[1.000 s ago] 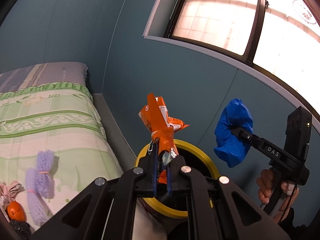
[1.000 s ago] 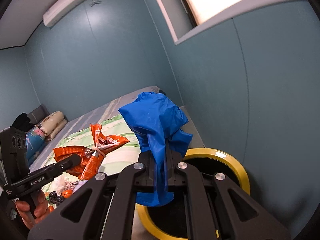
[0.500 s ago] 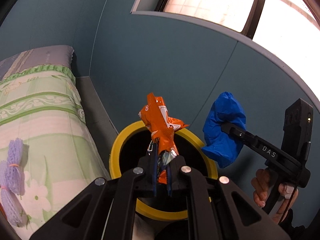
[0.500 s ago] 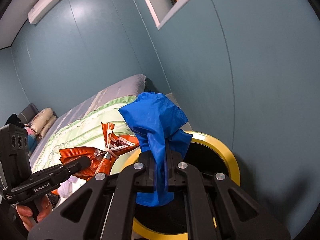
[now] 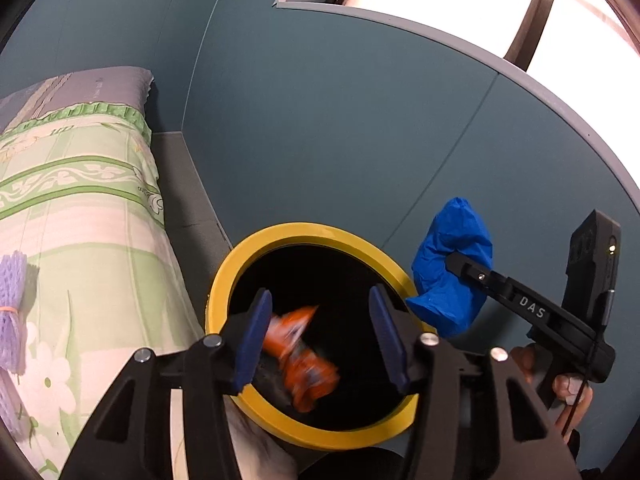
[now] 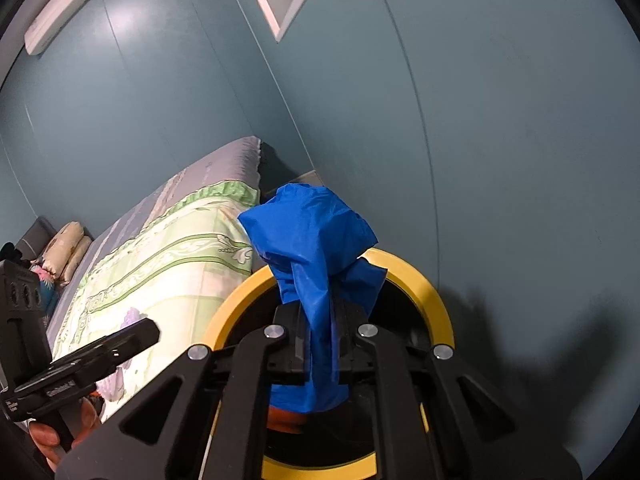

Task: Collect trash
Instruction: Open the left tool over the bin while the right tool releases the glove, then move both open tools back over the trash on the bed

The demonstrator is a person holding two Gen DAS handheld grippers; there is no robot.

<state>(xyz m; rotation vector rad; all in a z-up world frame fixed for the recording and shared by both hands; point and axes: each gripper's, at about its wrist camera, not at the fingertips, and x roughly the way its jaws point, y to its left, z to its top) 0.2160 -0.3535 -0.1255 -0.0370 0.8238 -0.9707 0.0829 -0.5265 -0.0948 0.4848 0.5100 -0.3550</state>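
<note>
Teal walls are closing in a bed [image 5: 80,208] on the left and a yellow-rimmed bin [image 5: 224,280] near the corner. Left gripper [image 5: 320,334] is hanging over the bin with jaws wide, holding nothing; orange wrapper [image 5: 300,356] is blurring as it drops inside. Right gripper [image 6: 320,344] is clamping a blue bag [image 6: 308,240] just above the rim's right side. Risk: bag is sitting off-centre, so letting go now could drape it over the rim. Purple netting [image 5: 12,320] is lying on the bed.
</note>
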